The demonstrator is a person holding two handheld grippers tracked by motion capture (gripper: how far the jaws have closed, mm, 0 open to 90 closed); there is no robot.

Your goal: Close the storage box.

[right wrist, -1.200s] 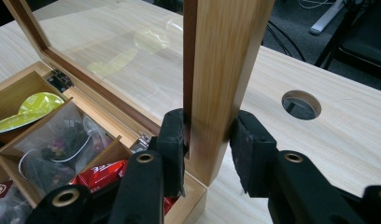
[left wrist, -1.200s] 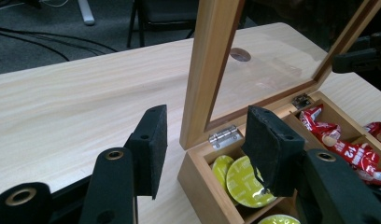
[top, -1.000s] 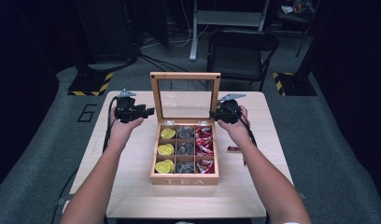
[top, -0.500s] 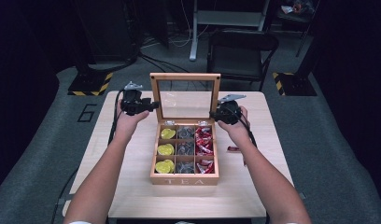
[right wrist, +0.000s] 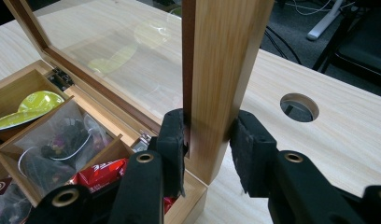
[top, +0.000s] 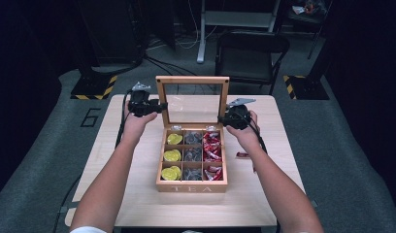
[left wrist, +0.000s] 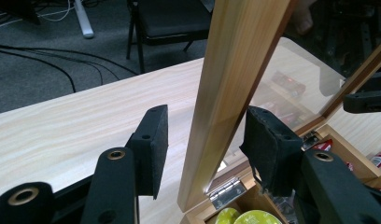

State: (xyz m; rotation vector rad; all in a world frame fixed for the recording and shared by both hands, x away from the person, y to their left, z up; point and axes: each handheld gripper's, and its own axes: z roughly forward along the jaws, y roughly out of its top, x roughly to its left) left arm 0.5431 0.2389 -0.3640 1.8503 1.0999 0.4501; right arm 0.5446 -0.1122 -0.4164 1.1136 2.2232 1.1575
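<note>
My left gripper (left wrist: 205, 140) has risen to straddle the lid (top: 192, 101), unclosed; right gripper (right wrist: 207, 149) clamps it; squeeze evenly before lowering

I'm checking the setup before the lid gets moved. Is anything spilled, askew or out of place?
One red packet lies loose on the table, right of the tea box, outside its compartments. Otherwise the lid stands upright and nothing looks spilled.

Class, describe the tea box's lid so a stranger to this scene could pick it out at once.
On the pale wooden table stands a tea box. Upright at its back edge is the lid: a wooden frame around a clear pane, unlike the partitioned compartments below.
</note>
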